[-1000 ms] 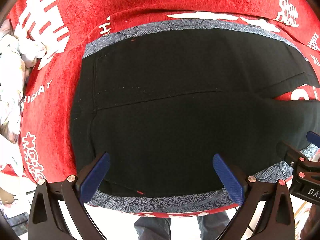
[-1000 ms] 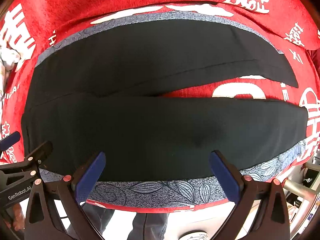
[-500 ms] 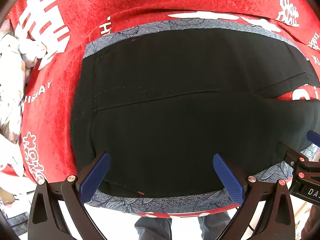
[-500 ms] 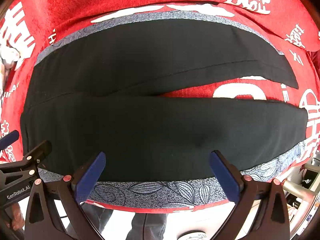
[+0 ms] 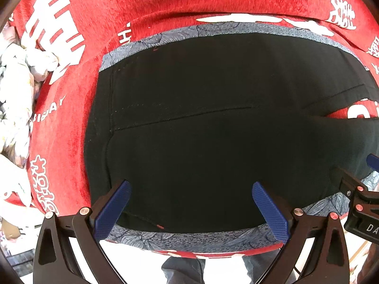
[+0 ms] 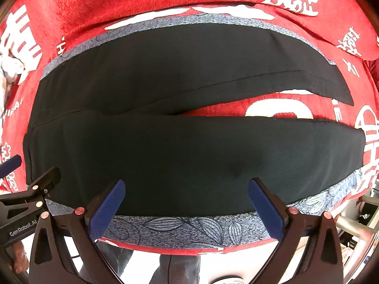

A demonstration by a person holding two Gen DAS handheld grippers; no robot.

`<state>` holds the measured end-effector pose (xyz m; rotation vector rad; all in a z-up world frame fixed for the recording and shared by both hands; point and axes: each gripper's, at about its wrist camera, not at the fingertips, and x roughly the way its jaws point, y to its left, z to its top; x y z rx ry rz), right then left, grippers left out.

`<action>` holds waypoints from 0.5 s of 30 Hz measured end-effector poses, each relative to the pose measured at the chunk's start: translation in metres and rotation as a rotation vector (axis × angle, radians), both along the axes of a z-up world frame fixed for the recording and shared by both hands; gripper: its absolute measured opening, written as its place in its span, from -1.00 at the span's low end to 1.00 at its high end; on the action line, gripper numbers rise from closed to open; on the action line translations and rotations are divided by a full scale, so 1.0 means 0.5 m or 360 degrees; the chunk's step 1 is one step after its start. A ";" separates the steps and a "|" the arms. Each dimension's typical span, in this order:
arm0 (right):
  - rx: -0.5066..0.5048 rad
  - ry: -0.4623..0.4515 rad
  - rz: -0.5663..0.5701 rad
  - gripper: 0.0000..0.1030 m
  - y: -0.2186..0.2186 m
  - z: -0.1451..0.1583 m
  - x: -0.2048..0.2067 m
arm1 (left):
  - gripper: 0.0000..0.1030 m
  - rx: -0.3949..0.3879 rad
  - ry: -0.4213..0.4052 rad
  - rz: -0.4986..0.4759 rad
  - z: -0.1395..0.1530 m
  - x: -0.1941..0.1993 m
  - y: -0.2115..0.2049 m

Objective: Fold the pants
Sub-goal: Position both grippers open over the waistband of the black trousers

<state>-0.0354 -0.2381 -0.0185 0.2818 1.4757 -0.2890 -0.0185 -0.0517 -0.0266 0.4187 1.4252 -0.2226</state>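
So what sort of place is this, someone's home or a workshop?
Probably a room set up for folding laundry, though I can't be sure. Black pants lie flat on a table draped in a red cloth with white lettering, and a heap of pale crumpled laundry waits at the table's left.

Barely any change. Left claw (image 5: 189, 203) eased slightly toward the pants (image 5: 213, 130) waistband. Right claw (image 6: 187, 203) lowered a touch over the near leg.
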 end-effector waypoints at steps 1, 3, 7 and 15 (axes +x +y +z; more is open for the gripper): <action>0.0003 -0.0002 0.0000 1.00 0.000 0.000 0.001 | 1.00 0.0004 -0.0006 0.0002 0.001 -0.001 -0.003; 0.0013 -0.0014 0.0010 1.00 -0.008 0.002 -0.003 | 1.00 0.0016 -0.0021 0.0007 0.004 -0.008 -0.012; 0.0046 -0.0026 0.0034 1.00 -0.020 0.000 -0.008 | 1.00 0.0037 -0.0047 0.0042 0.011 -0.017 -0.019; 0.0070 -0.0026 0.0151 1.00 -0.024 -0.008 -0.026 | 1.00 0.0065 -0.0040 0.0169 0.015 -0.030 -0.010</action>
